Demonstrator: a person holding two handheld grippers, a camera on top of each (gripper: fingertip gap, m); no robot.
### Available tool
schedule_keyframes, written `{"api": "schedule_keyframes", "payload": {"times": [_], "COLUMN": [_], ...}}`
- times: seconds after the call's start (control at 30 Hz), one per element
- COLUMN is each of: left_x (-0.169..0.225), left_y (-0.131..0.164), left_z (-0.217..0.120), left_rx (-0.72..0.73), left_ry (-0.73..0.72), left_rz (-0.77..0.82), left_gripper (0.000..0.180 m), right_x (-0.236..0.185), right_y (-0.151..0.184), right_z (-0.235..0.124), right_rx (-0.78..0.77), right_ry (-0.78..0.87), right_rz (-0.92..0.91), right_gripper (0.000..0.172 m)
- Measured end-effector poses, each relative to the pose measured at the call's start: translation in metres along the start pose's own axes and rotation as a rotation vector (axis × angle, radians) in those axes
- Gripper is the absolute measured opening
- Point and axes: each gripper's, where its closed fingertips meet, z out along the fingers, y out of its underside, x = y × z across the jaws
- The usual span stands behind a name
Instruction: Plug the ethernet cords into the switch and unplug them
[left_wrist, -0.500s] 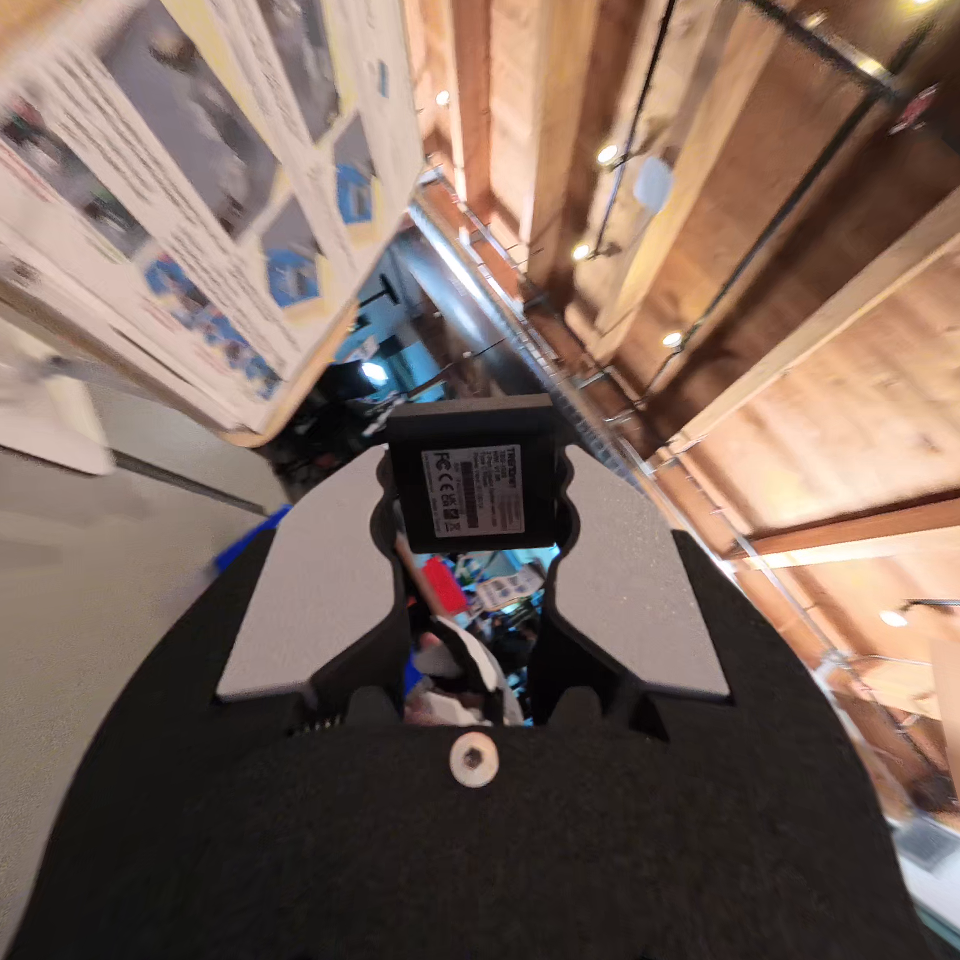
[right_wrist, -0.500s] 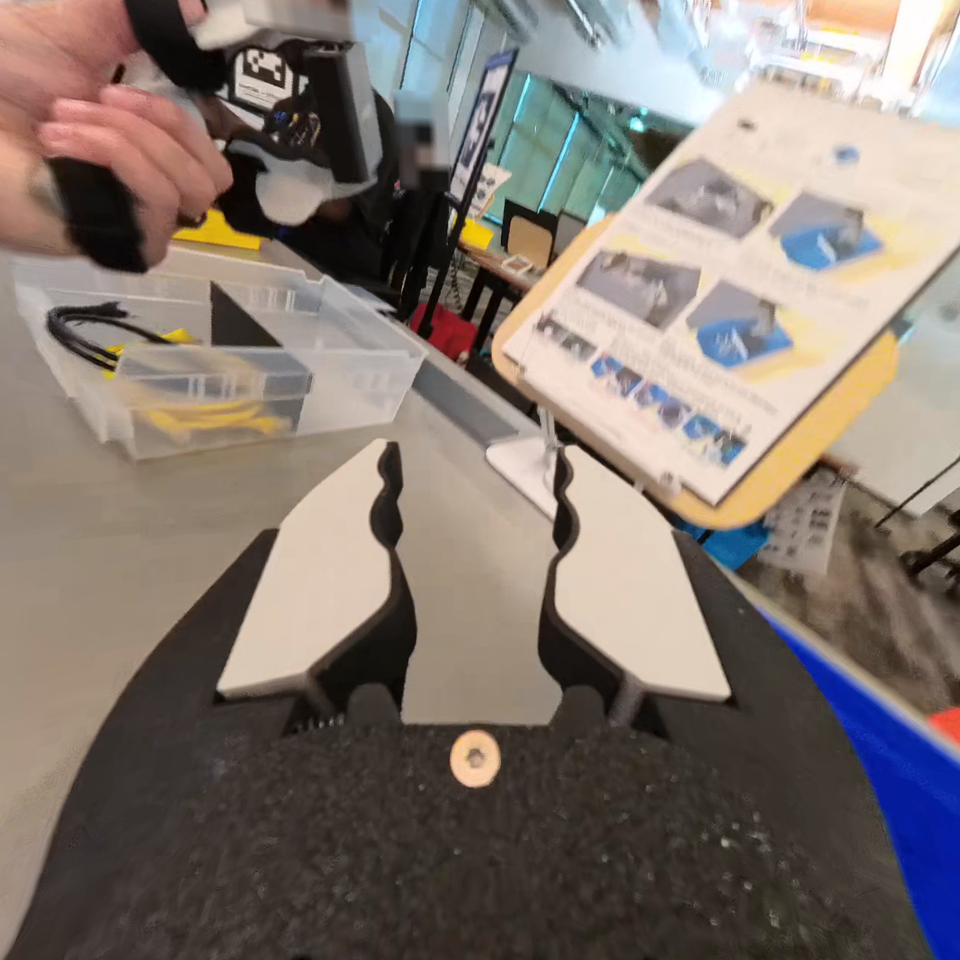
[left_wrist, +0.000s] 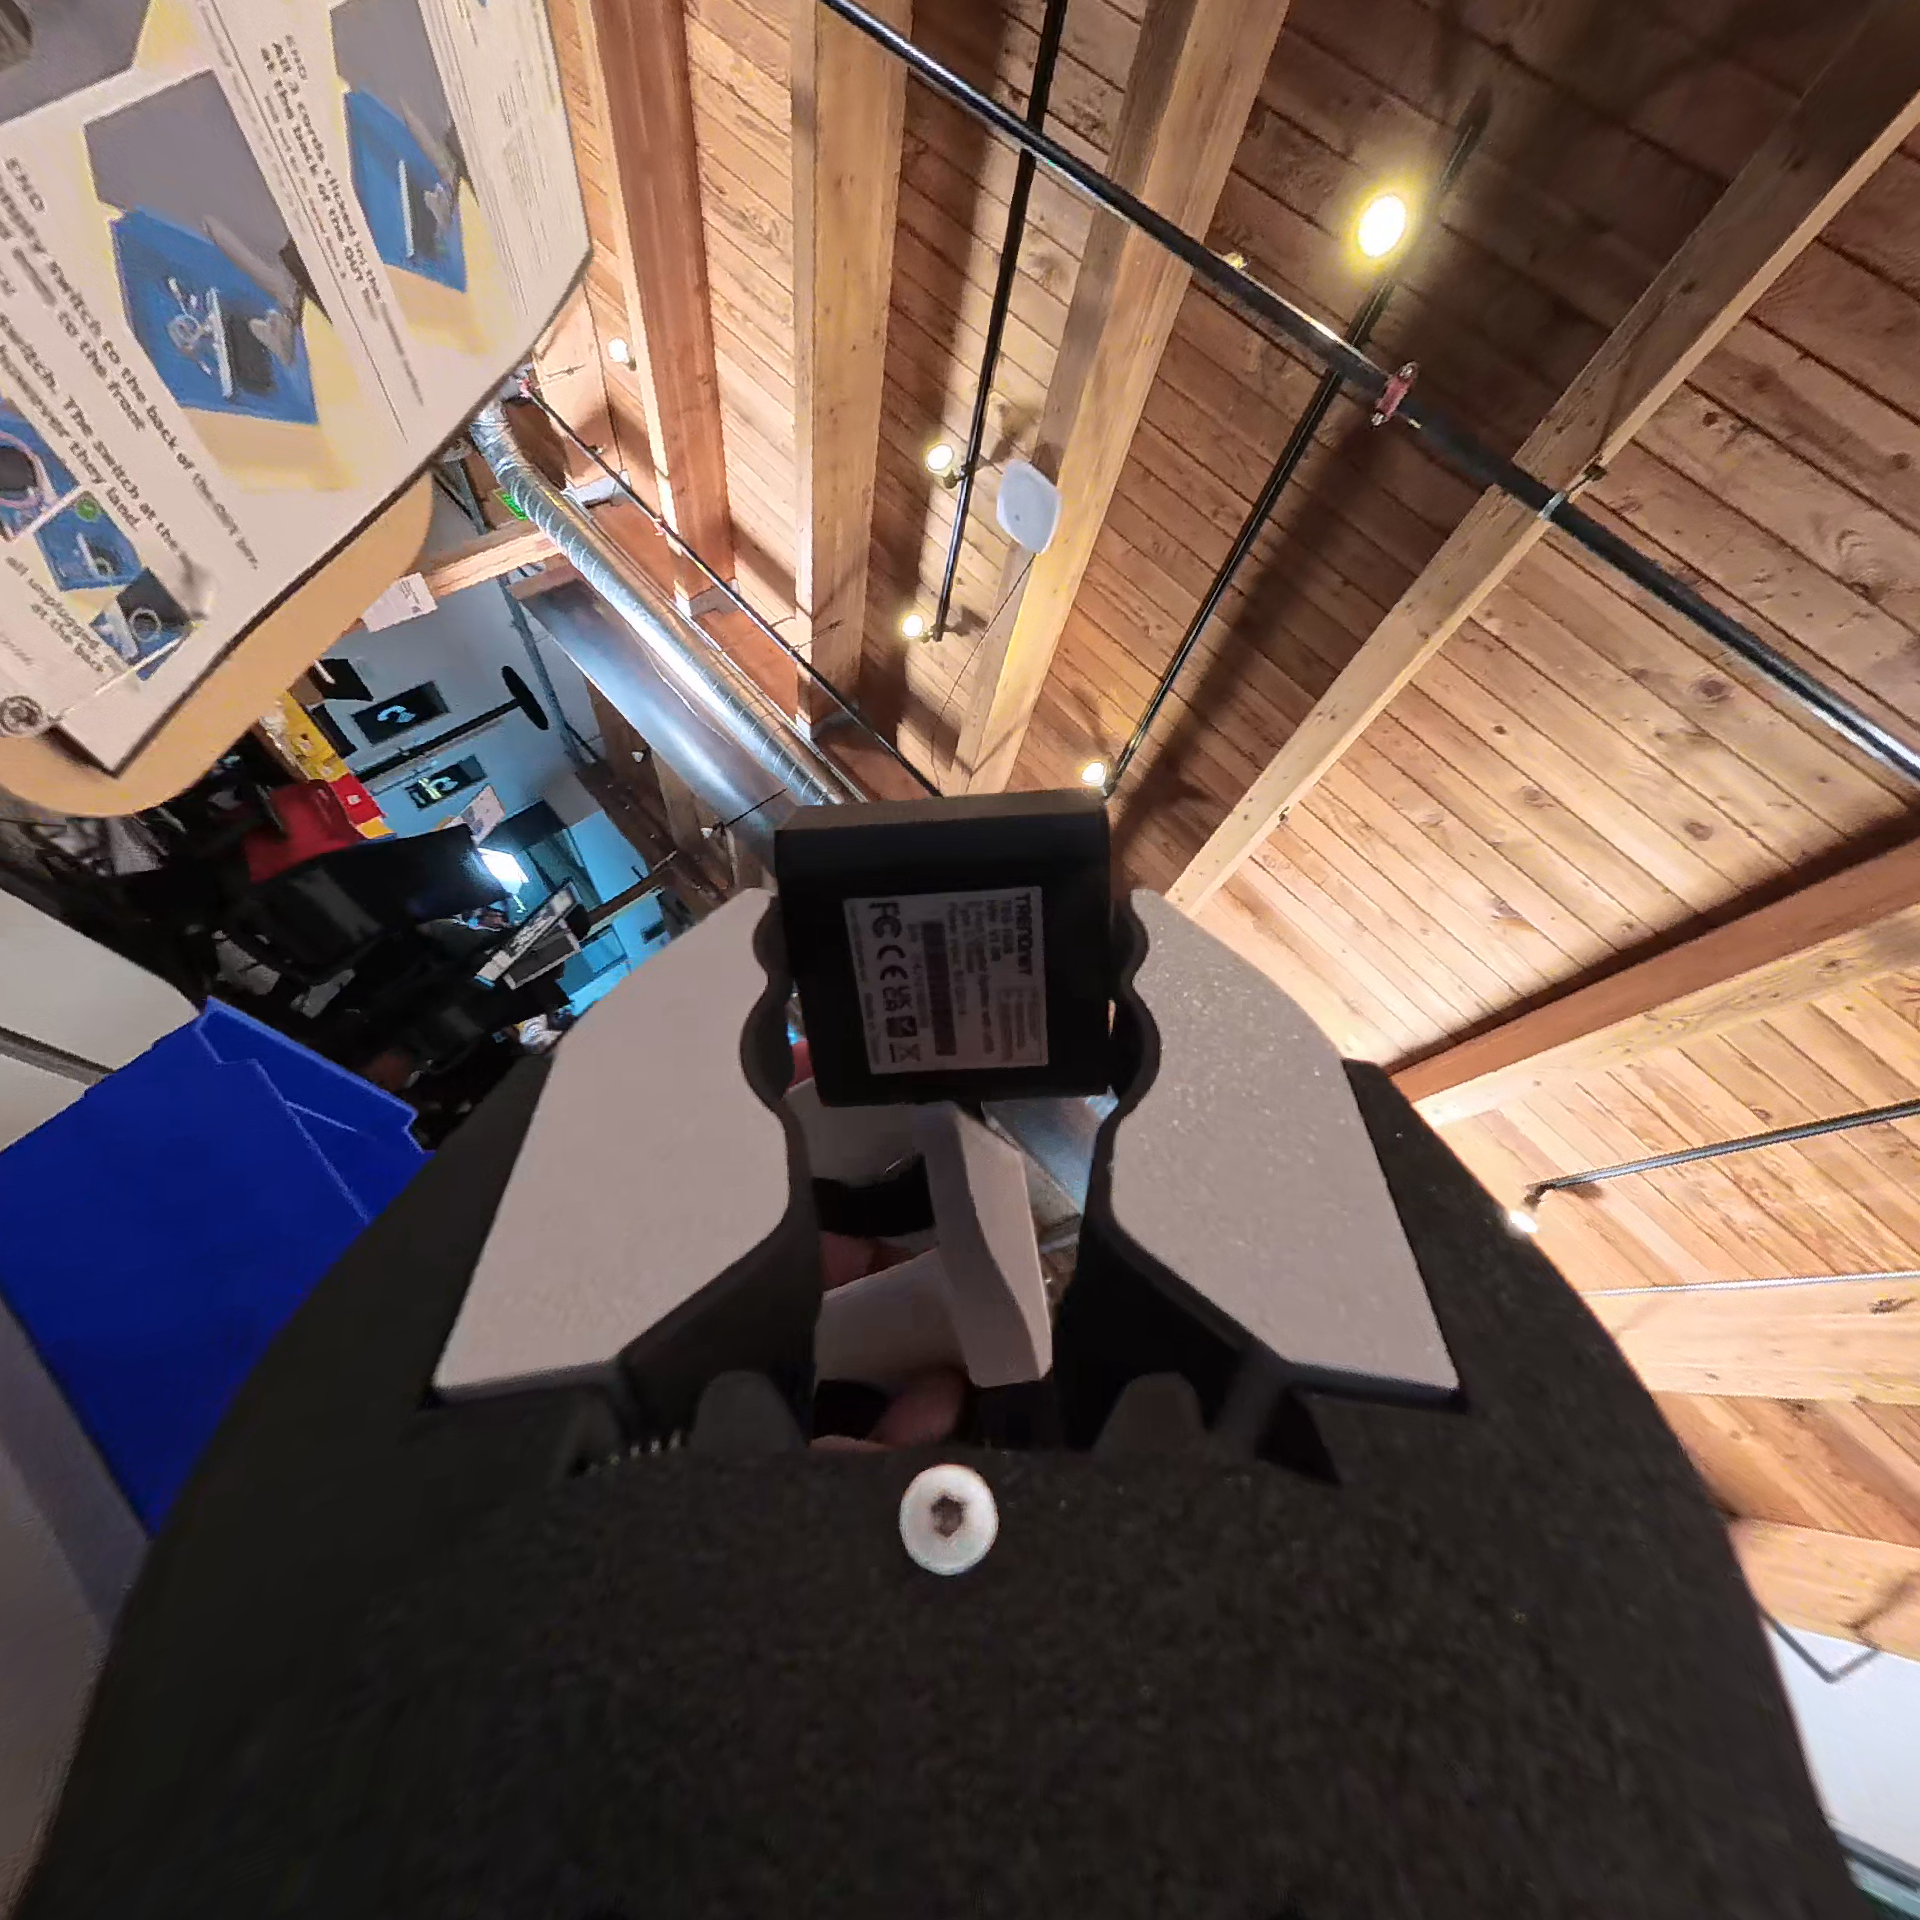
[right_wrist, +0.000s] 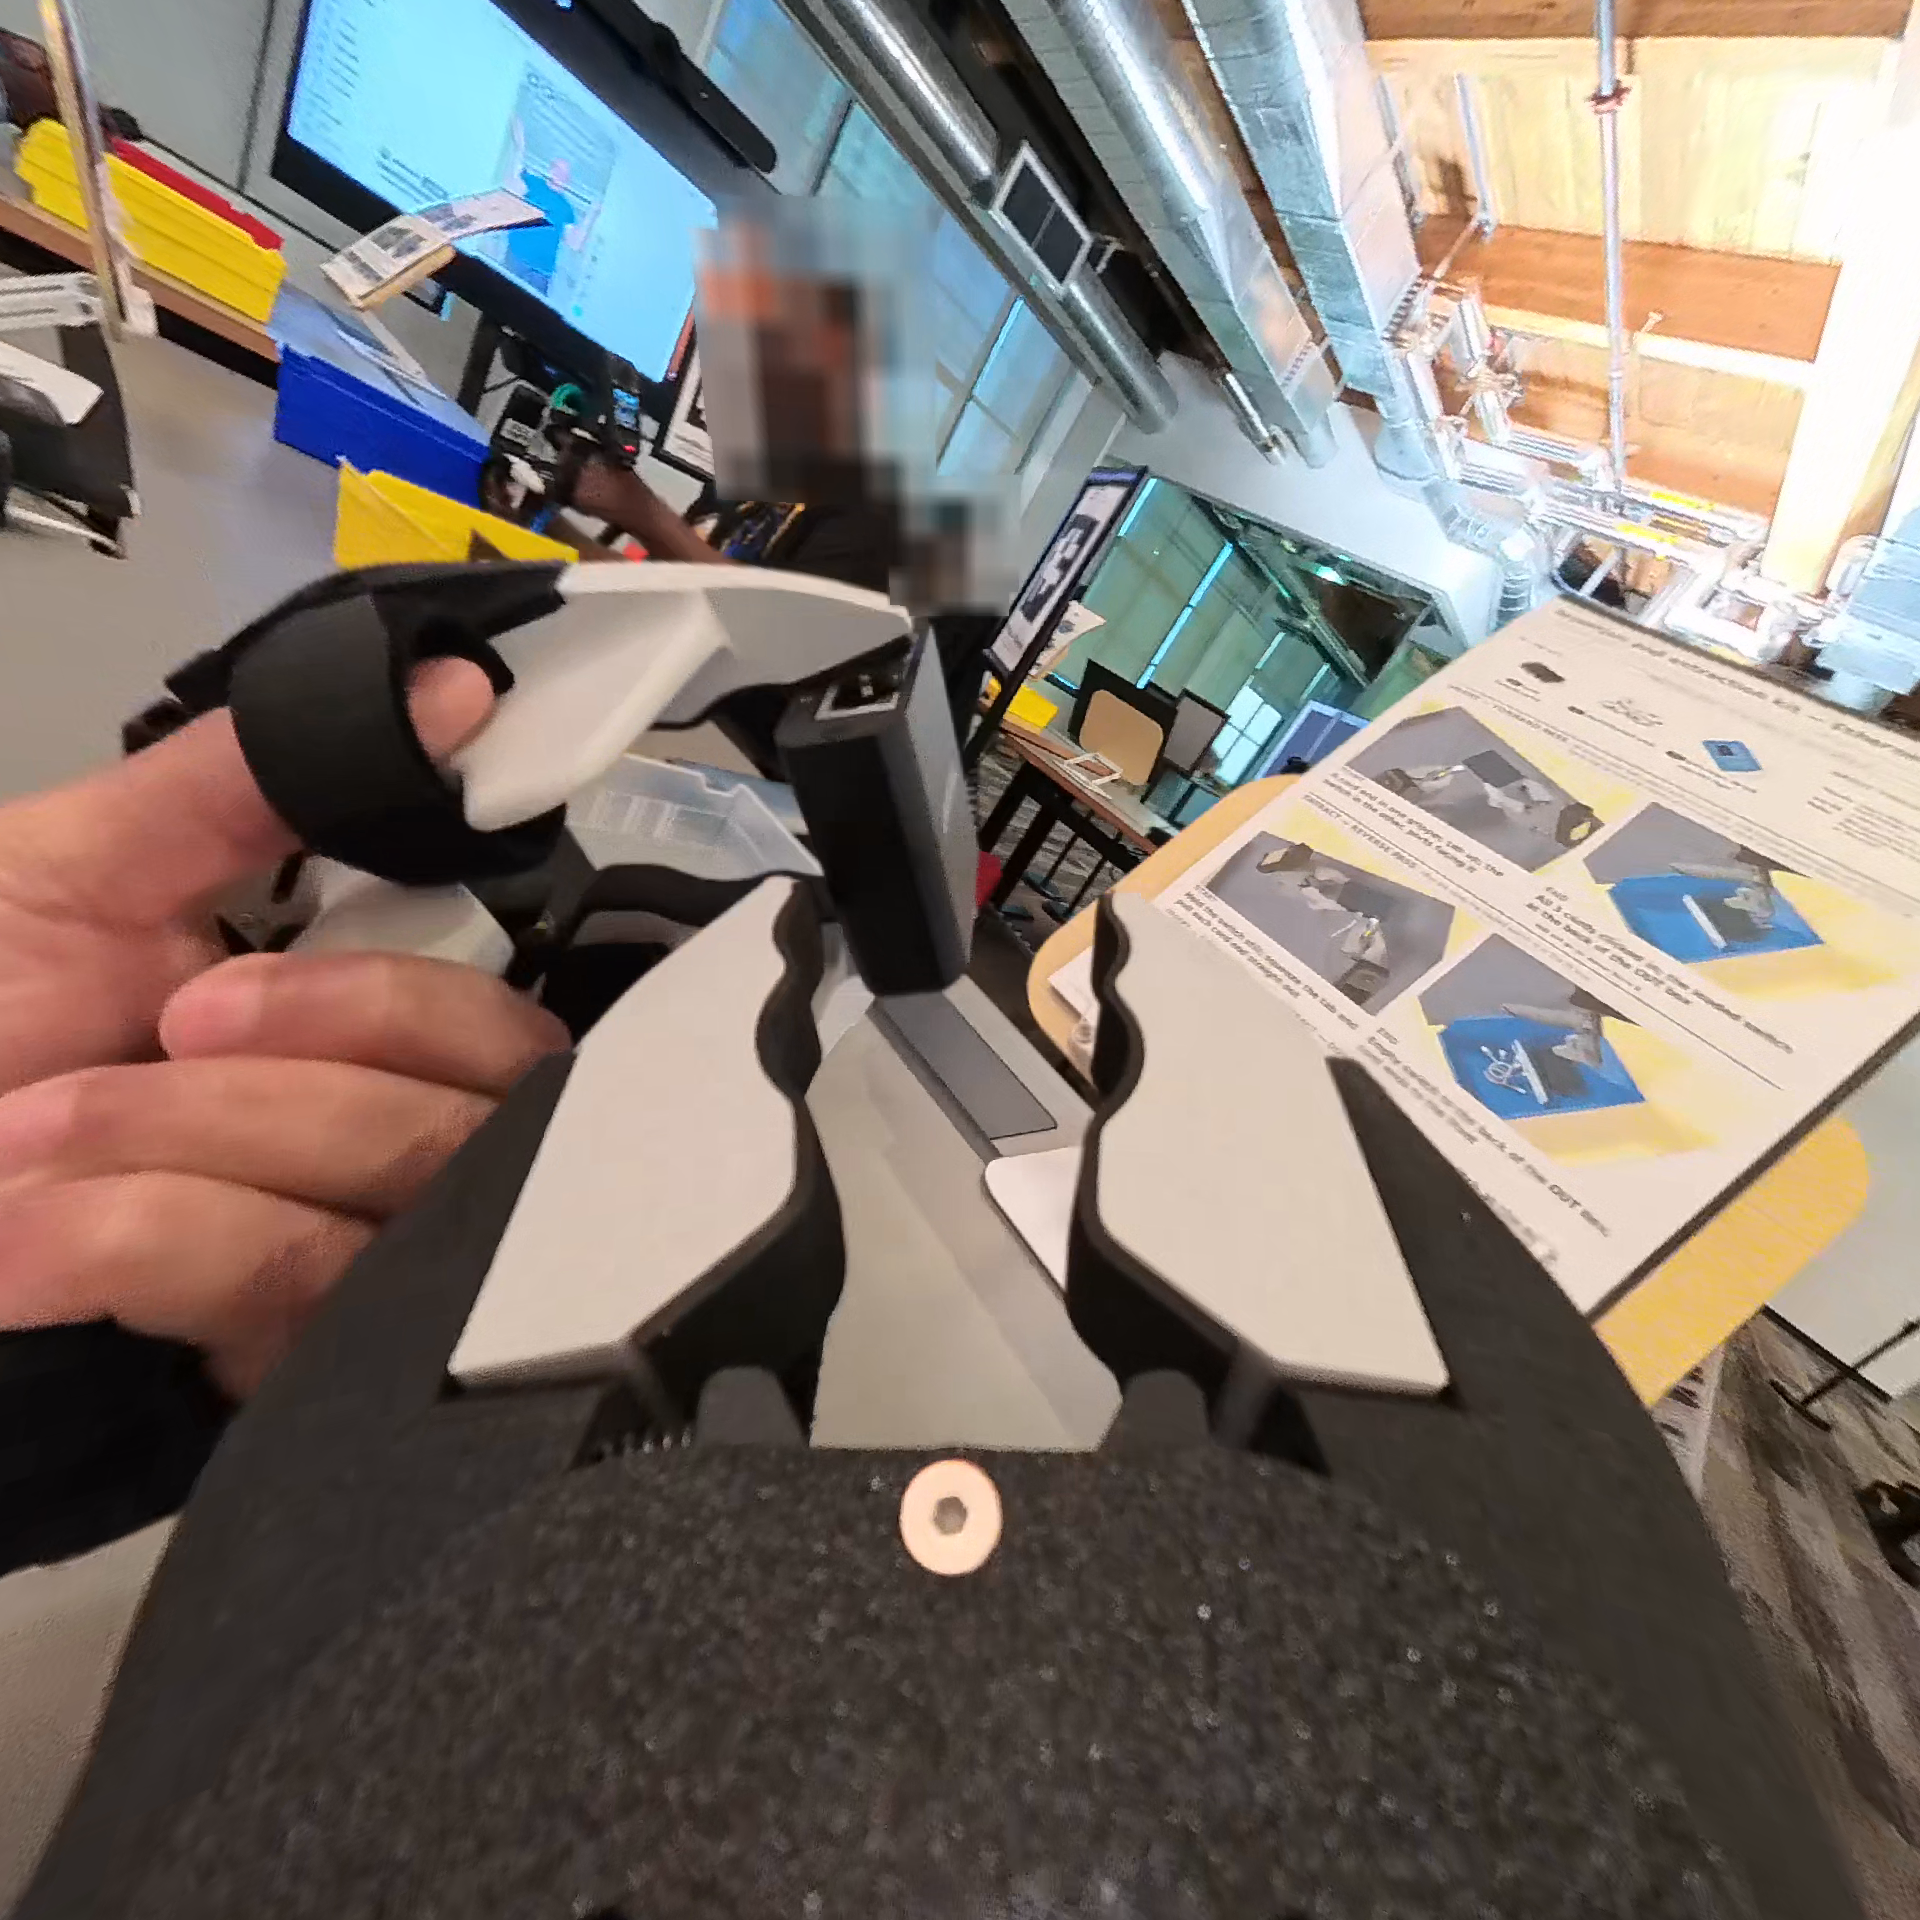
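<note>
Left wrist view: left gripper (left_wrist: 945, 987) clamps the black switch (left_wrist: 940, 935), its white printed label (left_wrist: 943, 982) facing the camera; right gripper (right_wrist: 945, 987) open.

Instruction board (left_wrist: 208, 343) cropped, blurred.

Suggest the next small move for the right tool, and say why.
Probably back the right tool off toward the clear bin to fetch a cord. Its fingers stand apart and hold nothing, while the left tool grips the black switch aloft, a port showing with no cord in it.
</note>
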Motion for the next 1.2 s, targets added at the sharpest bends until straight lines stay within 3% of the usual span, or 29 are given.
{"api": "schedule_keyframes", "payload": {"times": [0.4, 0.53, 0.87, 0.97, 1.07, 1.2], "left_x": [-0.033, -0.034, -0.037, -0.033, -0.037, -0.031], "left_y": [0.030, 0.044, 0.054, 0.049, 0.037, 0.059], "left_z": [0.012, 0.015, 0.013, -0.001, -0.036, -0.107], "left_rx": [-0.013, -0.030, -0.108, -0.167, -0.268, -0.626], "left_ry": [0.006, 0.019, 0.050, -0.011, -0.238, -0.409], "left_rz": [-0.116, -0.160, -0.238, -0.111, 0.125, 0.418], "left_gripper": [0.058, 0.059, 0.058, 0.059, 0.068, 0.072], "right_x": [0.013, 0.011, 0.012, 0.015, 0.034, 0.043], "right_y": [0.032, 0.031, 0.040, 0.033, 0.020, 0.008], "right_z": [0.016, 0.013, 0.004, 0.004, 0.004, 0.006], "right_rx": [-0.060, -0.045, -0.109, -0.094, -0.063, -0.049], "right_ry": [-0.012, -0.032, -0.078, -0.086, -0.069, -0.109], "right_rz": [-0.170, -0.263, -0.328, -0.344, -0.322, -0.348], "right_gripper": [0.043, 0.026, 0.026, 0.026, 0.025, 0.025]}}
